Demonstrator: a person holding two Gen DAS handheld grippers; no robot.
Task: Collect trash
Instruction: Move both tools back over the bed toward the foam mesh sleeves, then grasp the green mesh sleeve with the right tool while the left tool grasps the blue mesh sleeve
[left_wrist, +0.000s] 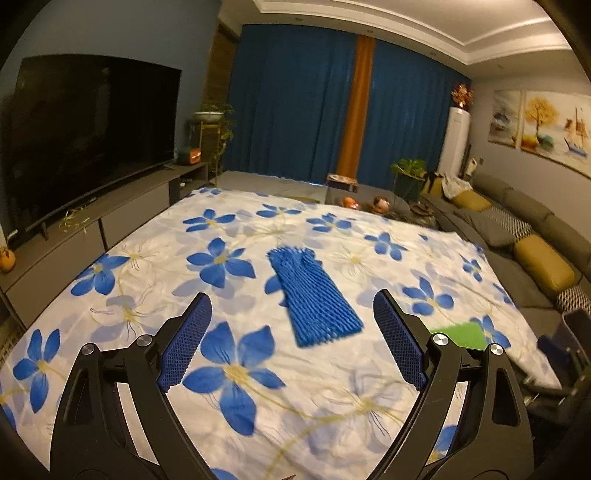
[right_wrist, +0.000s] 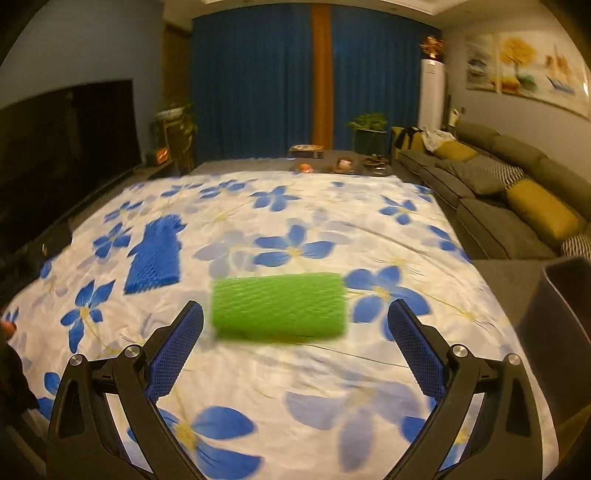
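A blue foam net sleeve (left_wrist: 313, 295) lies flat on the flowered cloth (left_wrist: 258, 406), just ahead of my left gripper (left_wrist: 292, 308), which stands open above the cloth with nothing between its fingers. The same blue sleeve (right_wrist: 157, 256) shows at the left in the right wrist view. A green foam net sleeve (right_wrist: 279, 305) lies crosswise directly in front of my right gripper (right_wrist: 295, 316), also open and empty. A corner of the green sleeve (left_wrist: 460, 334) peeks out behind the left gripper's right finger.
The flowered cloth (right_wrist: 295, 387) covers a low table. A dark bin (right_wrist: 561, 332) stands off the table's right edge, beside a grey sofa (right_wrist: 498, 192) with yellow cushions. A television (left_wrist: 85, 133) on a long cabinet runs along the left. Blue curtains hang behind.
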